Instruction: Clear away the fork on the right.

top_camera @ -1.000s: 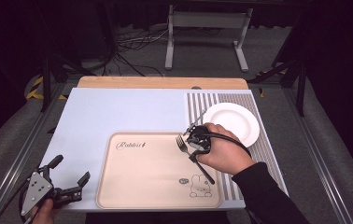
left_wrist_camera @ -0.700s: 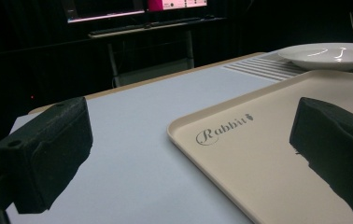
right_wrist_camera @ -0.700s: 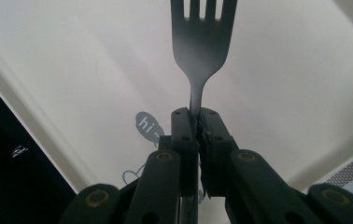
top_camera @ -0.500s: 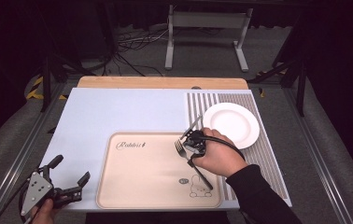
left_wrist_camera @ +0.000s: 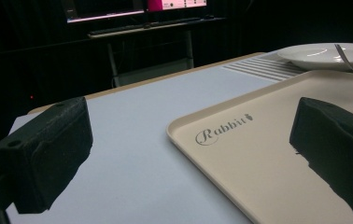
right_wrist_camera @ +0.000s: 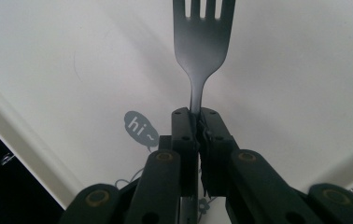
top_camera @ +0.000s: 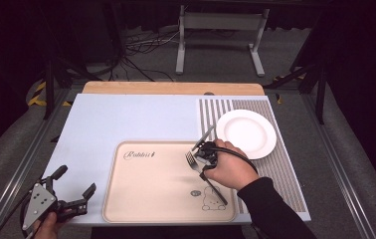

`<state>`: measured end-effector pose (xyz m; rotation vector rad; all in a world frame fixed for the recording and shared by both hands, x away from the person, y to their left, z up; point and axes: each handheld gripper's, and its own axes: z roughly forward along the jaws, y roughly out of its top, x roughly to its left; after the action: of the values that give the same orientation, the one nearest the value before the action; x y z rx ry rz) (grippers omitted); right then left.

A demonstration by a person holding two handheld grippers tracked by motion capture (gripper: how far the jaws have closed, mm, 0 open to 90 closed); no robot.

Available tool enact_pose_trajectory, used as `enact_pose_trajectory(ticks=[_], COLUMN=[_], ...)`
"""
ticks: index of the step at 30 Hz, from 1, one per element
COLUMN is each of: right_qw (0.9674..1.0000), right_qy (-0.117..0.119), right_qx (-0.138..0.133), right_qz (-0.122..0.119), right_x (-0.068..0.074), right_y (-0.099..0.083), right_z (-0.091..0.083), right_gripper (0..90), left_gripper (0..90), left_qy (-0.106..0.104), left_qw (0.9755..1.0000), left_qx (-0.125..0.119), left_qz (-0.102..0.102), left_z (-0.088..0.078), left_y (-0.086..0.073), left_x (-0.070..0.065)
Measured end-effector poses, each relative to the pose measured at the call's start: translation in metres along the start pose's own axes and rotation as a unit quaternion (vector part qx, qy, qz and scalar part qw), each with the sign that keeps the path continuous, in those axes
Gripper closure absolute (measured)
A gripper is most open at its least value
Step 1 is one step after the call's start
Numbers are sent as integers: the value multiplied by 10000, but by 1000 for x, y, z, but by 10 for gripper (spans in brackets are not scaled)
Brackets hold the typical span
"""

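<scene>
Right gripper (top_camera: 202,160) fingers (right_wrist_camera: 184,140) pinched tight on a dark fork (right_wrist_camera: 203,42) at the neck just below the head, tines pointing away from the gripper. In the high view the fork (top_camera: 192,160) is over the right part of the beige tray (top_camera: 141,199), tines toward the tray's middle, handle running back under the person's right hand (top_camera: 228,169) toward the tray's near right corner. Cannot tell whether the tines touch the tray surface; in the right gripper view the fork head sits just over the plain tray floor (right_wrist_camera: 72,56), with a small grey "hi" speech bubble (right_wrist_camera: 139,127) print near the fingers. Left gripper (top_camera: 71,186) held at the near left corner of the tabletop (top_camera: 126,119), fingers (left_wrist_camera: 48,149) spread wide apart, nothing between them, aimed toward the tray's left edge. Left gripper view shows the "Rabbit" lettering (left_wrist_camera: 221,129) on the tray. White plate (top_camera: 246,133) sits empty on the striped mat (top_camera: 285,174) at the right of the tabletop, just beyond the right hand, apart from the tray. Tray lies at the near edge of the tabletop, its right edge next to the striped mat.
</scene>
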<state>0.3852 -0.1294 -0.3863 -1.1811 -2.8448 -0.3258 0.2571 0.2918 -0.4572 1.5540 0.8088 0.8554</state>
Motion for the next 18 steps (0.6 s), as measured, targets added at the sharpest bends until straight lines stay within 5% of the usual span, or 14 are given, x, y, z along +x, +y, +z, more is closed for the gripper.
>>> enact_pose_trajectory(ticks=[18], right_qw=[9996], right_qy=[122], right_qx=[25], right_qz=[271], right_x=[-12], right_y=[0], right_z=[20], right_gripper=[860], left_gripper=[0], left_qy=[-7], left_qw=[10000], left_qx=[1], left_qz=[-8], left_z=[0], left_y=[0], left_x=[0])
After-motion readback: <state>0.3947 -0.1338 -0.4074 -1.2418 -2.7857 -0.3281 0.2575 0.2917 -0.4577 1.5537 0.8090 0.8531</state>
